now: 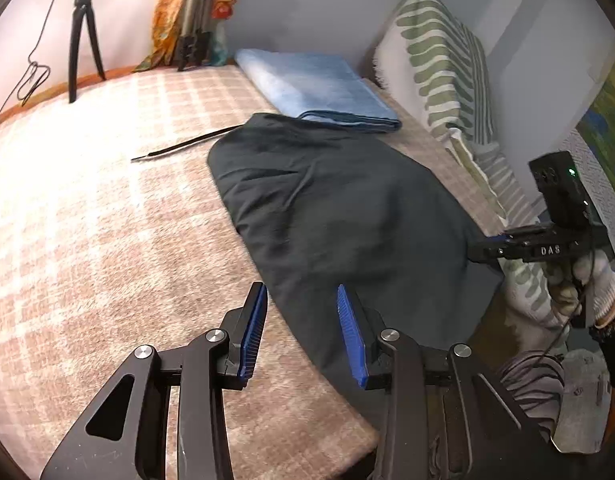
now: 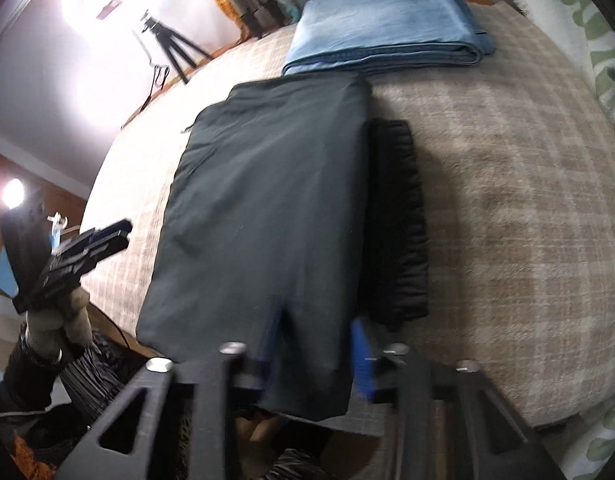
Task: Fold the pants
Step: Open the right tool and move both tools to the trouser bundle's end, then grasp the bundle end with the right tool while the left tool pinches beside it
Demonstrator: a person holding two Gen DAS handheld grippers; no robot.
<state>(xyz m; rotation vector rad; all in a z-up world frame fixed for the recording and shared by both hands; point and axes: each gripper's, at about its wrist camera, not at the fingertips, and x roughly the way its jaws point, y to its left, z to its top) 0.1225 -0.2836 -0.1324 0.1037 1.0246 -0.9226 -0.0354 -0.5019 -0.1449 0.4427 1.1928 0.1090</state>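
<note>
Right claw [image 2: 313, 360] straddles the dark folded pants' [image 2: 267, 208] near edge, grip unclear; left claw [image 1: 301, 332] hangs released over the checked bed [image 1: 107, 220].

**Cloth, Plastic and Metal on the Bed**

The dark pants [image 2: 263, 208] are being shown as smooth, matt woven cloth. Under them, a napped, checked bed cover [image 1: 107, 200] is being seen, rough and fuzzy. Behind the pants, faded blue denim [image 1: 319, 84] is being displayed. The left gripper [image 1: 303, 332] is being presented in matt black plastic with ribbed blue pads [image 1: 349, 336] and shiny metal pins [image 1: 216, 335].
</note>
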